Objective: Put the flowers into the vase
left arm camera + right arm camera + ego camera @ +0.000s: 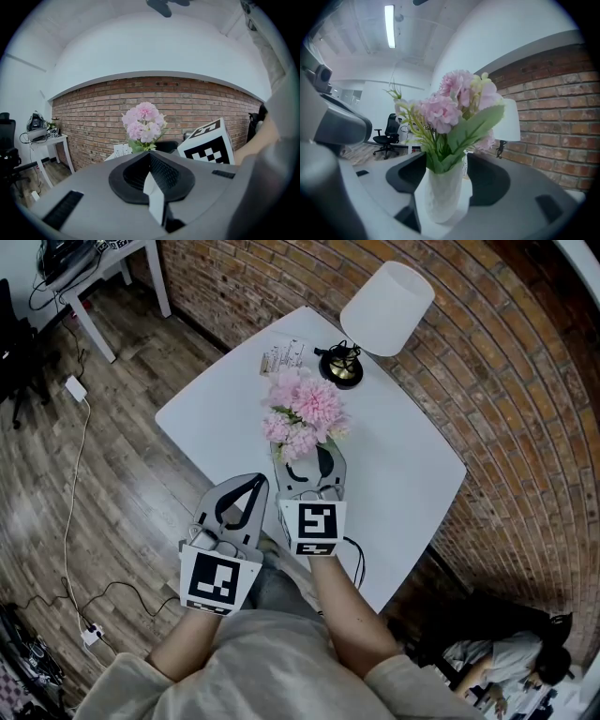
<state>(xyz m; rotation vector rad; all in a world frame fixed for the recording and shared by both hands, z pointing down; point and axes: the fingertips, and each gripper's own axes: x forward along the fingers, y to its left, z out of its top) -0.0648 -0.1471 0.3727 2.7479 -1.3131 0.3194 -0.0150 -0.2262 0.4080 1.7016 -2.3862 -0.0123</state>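
Observation:
Pink flowers (305, 413) with green leaves stand upright in a white textured vase (439, 190) on the white table (403, 456). My right gripper (305, 457) is open, one jaw on each side of the vase, with a visible gap on the right side. In the right gripper view the flowers (450, 105) rise straight above the gripper (445, 176). My left gripper (255, 480) is shut and holds nothing, just left of the right one near the table's front edge. From the left gripper (151, 157) the flowers (143, 123) show ahead.
A white-shaded lamp (386, 296) on a dark and gold base (340, 367) stands behind the flowers, next to a small printed card (284, 356). A brick wall runs along the right. A white side table (103, 268) and floor cables lie to the left.

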